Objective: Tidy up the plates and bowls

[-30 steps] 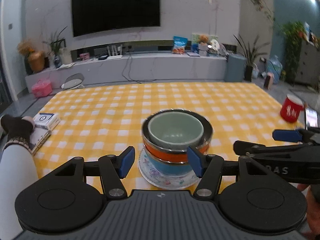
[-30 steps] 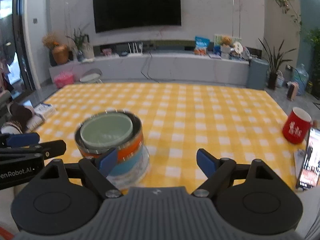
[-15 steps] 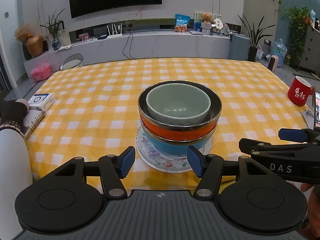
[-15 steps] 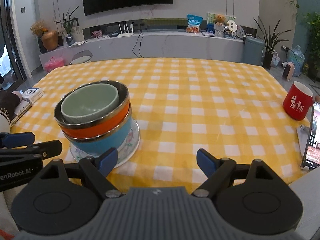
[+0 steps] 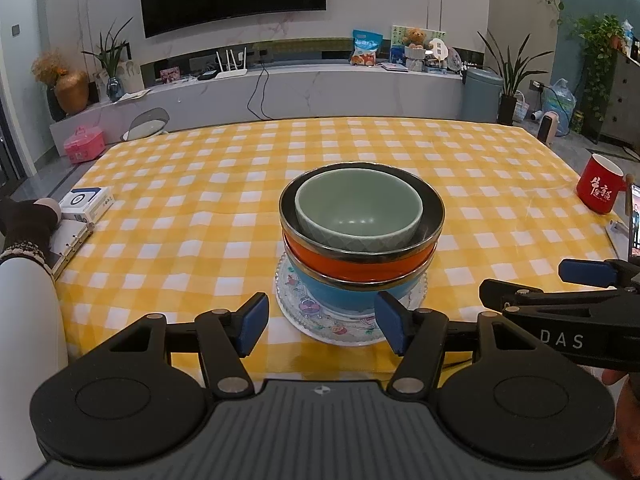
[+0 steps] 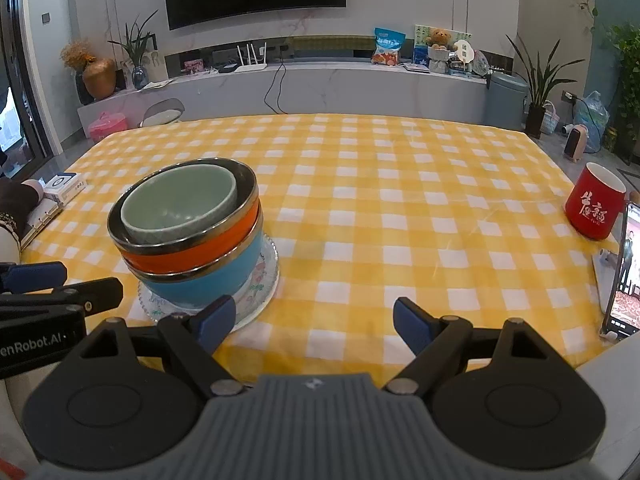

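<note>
A stack stands near the front of the yellow checked table (image 5: 200,184): a patterned glass plate (image 5: 304,312) at the bottom, a blue bowl (image 5: 340,296) on it, an orange bowl (image 5: 360,264) in that, and a pale green bowl (image 5: 358,210) on top. My left gripper (image 5: 320,324) is open just in front of the stack, nothing between its fingers. In the right wrist view the same stack shows as green bowl (image 6: 176,204), orange bowl (image 6: 192,252), blue bowl (image 6: 208,284) and plate (image 6: 260,292). My right gripper (image 6: 314,320) is open to the right of the stack, holding nothing.
A red mug (image 6: 594,206) stands at the table's right edge, with a propped phone (image 6: 624,272) beside it. A small box (image 5: 86,202) and a ring binder (image 5: 72,240) lie at the left edge, near a sleeve (image 5: 24,220). Beyond the table are a TV wall and a low shelf.
Both views have tipped downward, so the stack sits higher in frame and sharper than a second ago. The bowls and plate have not moved on the table; both grippers stay open.
</note>
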The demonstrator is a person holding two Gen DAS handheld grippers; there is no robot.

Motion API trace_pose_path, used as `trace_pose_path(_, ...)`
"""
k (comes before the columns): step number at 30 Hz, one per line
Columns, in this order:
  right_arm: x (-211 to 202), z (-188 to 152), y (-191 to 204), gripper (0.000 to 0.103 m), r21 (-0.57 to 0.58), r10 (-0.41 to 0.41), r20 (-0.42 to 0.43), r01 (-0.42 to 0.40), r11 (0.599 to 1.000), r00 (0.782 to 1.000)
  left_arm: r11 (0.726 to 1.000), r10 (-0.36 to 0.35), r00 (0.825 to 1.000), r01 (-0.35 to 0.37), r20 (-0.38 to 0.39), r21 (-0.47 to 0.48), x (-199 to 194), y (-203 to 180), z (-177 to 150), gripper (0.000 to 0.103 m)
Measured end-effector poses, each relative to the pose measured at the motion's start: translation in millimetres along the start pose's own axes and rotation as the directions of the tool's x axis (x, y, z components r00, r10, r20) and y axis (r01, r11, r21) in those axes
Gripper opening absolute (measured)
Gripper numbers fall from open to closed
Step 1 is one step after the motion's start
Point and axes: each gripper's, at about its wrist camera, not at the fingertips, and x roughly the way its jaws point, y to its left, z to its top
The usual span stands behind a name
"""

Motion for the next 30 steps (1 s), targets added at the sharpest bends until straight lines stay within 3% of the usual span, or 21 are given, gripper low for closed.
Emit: trace_pose_path(30,6.0,-1.8,2.5,0.085,0.003,-0.014,-0.019,0.014,1.0,1.0,1.0,0.004,1.0,-0.004,-0.003,0.007,-0.2,-0.8,0.5,0.072)
